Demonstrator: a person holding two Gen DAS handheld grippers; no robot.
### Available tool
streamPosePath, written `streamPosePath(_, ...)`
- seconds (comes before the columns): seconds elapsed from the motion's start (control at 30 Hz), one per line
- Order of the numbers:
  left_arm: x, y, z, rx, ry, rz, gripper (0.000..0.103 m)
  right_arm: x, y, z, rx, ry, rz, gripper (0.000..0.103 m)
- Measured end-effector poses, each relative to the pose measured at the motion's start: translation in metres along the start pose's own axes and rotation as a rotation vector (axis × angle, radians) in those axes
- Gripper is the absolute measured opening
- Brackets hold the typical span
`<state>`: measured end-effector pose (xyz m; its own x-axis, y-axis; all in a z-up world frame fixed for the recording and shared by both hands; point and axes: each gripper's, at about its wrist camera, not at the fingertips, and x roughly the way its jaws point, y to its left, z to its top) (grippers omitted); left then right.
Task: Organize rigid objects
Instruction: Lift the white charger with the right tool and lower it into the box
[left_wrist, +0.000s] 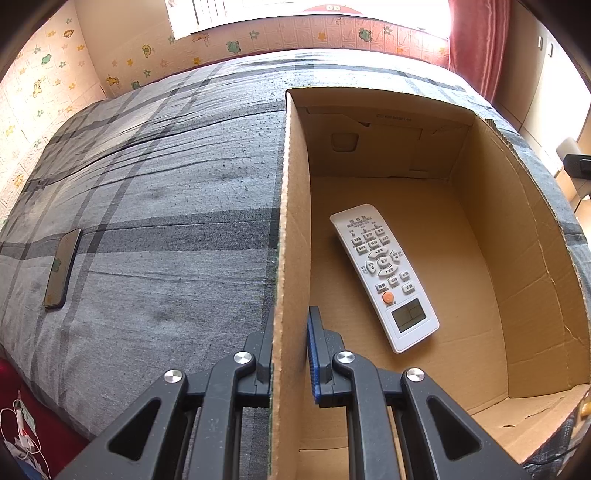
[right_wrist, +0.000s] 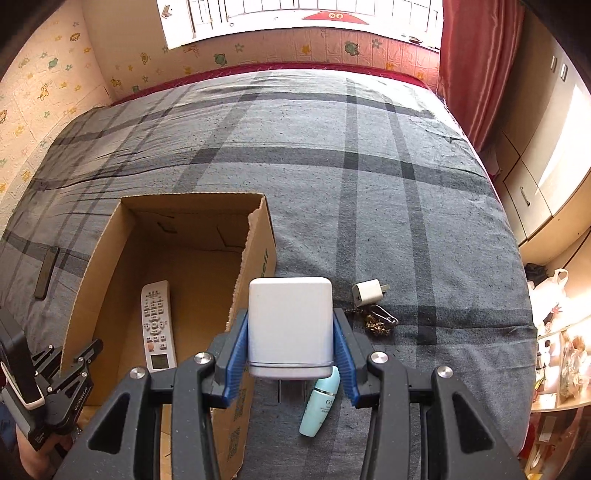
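Charger block (right_wrist: 290, 325), a white power adapter with two flat prongs at its lower end, sat clamped across its broad smooth faces between the blue pads of the right gripper (right_wrist: 290, 347), held in the air just right of the cardboard box (right_wrist: 255, 258) and above the bed (right_wrist: 369, 184). It looked rigid, fairly light and hard-shelled, so it should have tolerated a firm squeeze; its glossy sides seemed likely to slip, which made the flat faces the sensible place to hold, well away from the prongs.

The left gripper (left_wrist: 290, 354) was closed tight on the box's left wall, one finger outside and one inside, apparently steadying it.

Inside the box lay one white remote control (left_wrist: 384, 275), face up on the floor of the box. Right of the box on the bed were one small white plug adapter (right_wrist: 367, 292), one bunch of keys on a chain (right_wrist: 380, 321) touching or just beside it, and one pale blue cosmetic bottle (right_wrist: 320, 402) lying near the box's right wall. Left of the box, on the bed, lay one dark phone (left_wrist: 62, 268).

In all: two chargers, one remote, one bottle, one key bunch, one phone, one box.
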<state>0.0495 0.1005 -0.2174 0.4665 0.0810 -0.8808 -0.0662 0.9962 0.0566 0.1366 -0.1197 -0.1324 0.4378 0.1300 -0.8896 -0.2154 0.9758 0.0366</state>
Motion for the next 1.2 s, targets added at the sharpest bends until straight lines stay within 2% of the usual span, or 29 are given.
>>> streamPosePath(0.4, 0.000, -0.001, 0.000, 0.000, 0.001, 0.000, 0.014, 0.002, 0.061, 0.017, -0.121, -0.006, 0.073, 0.046)
streamPosePath(0.7, -0.001, 0.000, 0.000, -0.005, 0.000, -0.004, 0.014, 0.034, 0.102, 0.026, -0.169, 0.060, 0.116, 0.046)
streamPosePath(1.0, 0.000, 0.000, 0.000, -0.007, 0.000, -0.003, 0.014, 0.080, 0.138, 0.031, -0.218, 0.151, 0.100, 0.046)
streamPosePath(1.2, 0.000, 0.001, 0.000, -0.008, 0.001, -0.003, 0.014, 0.116, 0.146, 0.031, -0.223, 0.226, 0.050, 0.046)
